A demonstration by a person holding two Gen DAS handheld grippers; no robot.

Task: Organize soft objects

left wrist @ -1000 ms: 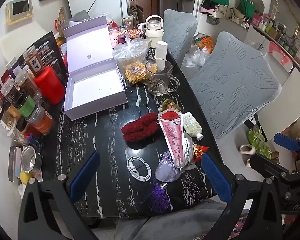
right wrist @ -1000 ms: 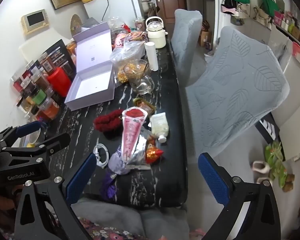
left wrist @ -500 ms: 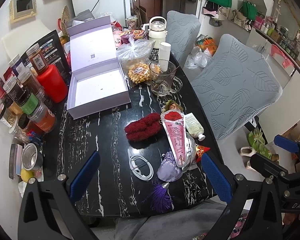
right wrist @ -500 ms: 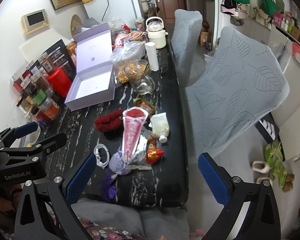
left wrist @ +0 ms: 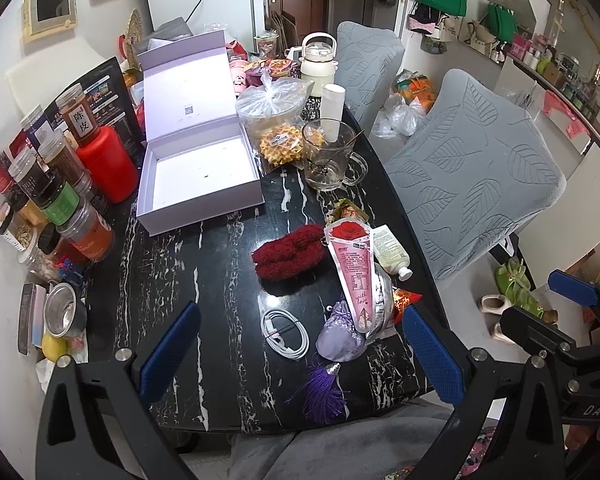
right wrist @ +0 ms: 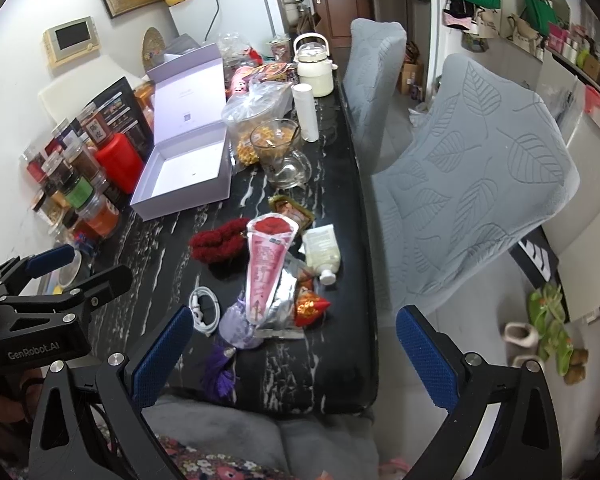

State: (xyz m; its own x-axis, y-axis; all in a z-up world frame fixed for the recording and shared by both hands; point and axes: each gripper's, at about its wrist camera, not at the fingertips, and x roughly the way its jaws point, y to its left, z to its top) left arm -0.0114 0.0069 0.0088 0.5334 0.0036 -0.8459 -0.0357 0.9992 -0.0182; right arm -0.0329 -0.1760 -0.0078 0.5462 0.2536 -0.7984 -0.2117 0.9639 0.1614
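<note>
A fuzzy dark red soft piece (left wrist: 290,256) (right wrist: 220,242) lies mid-table on the black marble table (left wrist: 204,280). Beside it is a pink cone pouch (left wrist: 354,268) (right wrist: 268,264), whose tip rests on a lilac sachet (left wrist: 340,334) (right wrist: 240,326) with a purple tassel (left wrist: 324,392). An open lilac box (left wrist: 198,176) (right wrist: 184,176) stands empty at the back left. My left gripper (left wrist: 300,354) (right wrist: 100,263) hovers open over the near table edge. My right gripper (right wrist: 294,354) (left wrist: 528,298) is open too, off the table's right side.
A coiled white cable (left wrist: 286,332), a lotion tube (left wrist: 388,246) and a red snack packet (right wrist: 310,306) lie among the soft things. Jars (left wrist: 60,200) line the left wall. A glass mug (left wrist: 328,156) and a bagged waffle (left wrist: 280,144) stand behind. Two grey chairs (left wrist: 480,168) flank the right.
The left wrist view has drifted slightly, so the table items sit a little further right in it. Nothing on the table moved, and both grippers stayed open.
</note>
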